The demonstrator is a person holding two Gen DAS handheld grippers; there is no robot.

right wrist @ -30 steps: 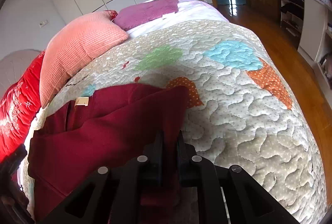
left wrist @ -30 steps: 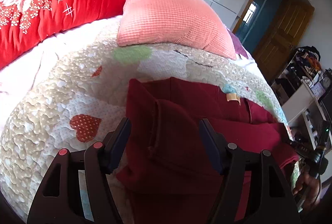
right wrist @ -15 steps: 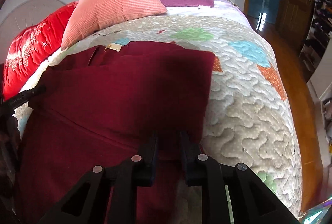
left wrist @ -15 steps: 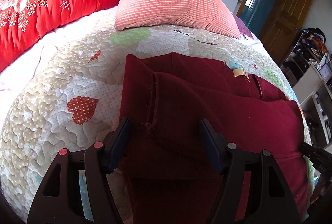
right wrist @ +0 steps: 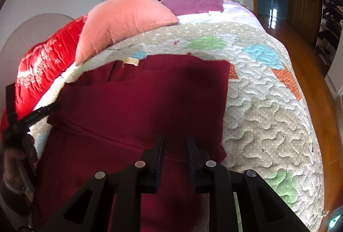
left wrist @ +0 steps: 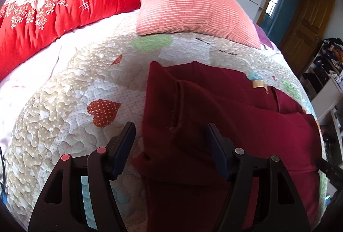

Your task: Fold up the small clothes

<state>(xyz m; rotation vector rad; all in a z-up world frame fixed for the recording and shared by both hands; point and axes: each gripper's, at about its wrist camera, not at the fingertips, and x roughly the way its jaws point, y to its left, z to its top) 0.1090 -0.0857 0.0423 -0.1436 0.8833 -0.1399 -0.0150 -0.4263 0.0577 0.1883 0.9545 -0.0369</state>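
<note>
A dark red garment lies folded over on the quilted bed, a tan label near its far edge. It also shows in the right wrist view. My left gripper is open and empty, its fingers wide apart over the garment's left folded edge. My right gripper is open by a narrow gap, empty, just above the folded layer's near hem. The left gripper's tip shows at the garment's left side in the right wrist view.
A patchwork quilt covers the bed. A pink cushion, a red floral duvet and a purple cloth lie at the head. Wooden floor and shelves are to the right.
My right gripper has opened slightly and let go of the garment, which now lies folded flat. The left gripper stayed open and drew back a little.
</note>
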